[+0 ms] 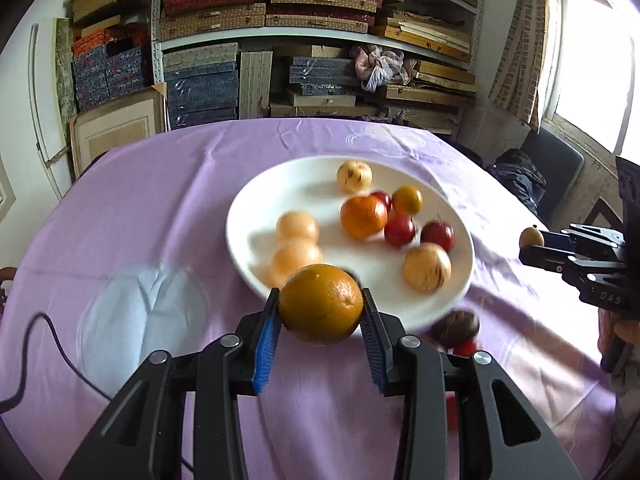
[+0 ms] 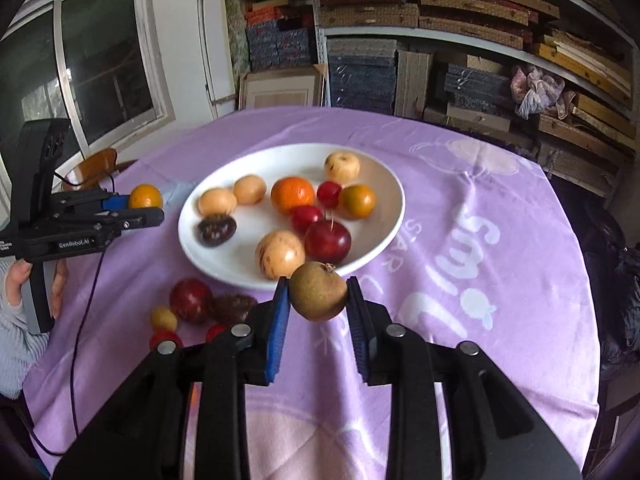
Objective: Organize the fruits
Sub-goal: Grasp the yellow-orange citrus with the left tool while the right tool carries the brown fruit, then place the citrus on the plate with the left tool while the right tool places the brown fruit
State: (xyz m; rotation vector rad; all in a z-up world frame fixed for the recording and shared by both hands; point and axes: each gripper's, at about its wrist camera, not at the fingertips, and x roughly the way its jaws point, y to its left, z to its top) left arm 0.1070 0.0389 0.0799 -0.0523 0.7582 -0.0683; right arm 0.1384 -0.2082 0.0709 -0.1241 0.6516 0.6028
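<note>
My left gripper (image 1: 320, 294) is shut on a large orange (image 1: 320, 306), held above the near rim of a white plate (image 1: 280, 184). In the right wrist view that orange (image 2: 145, 196) shows at the left, left of the plate (image 2: 384, 184). My right gripper (image 2: 318, 282) is shut on a brown round fruit (image 2: 318, 294) with a stem, just over the plate's near edge. The plate holds several fruits: a tangerine (image 2: 292, 195), a red apple (image 2: 328, 240), pale yellow ones and a dark hairy one (image 2: 216, 230).
On the purple tablecloth (image 2: 460, 260), near the plate's front left, lie a red plum (image 2: 190, 300), a hairy dark fruit (image 2: 236, 306), a small yellow fruit (image 2: 163, 318) and small red ones. A cable (image 2: 80, 320) trails from the left gripper. Shelves of boxes stand behind the table.
</note>
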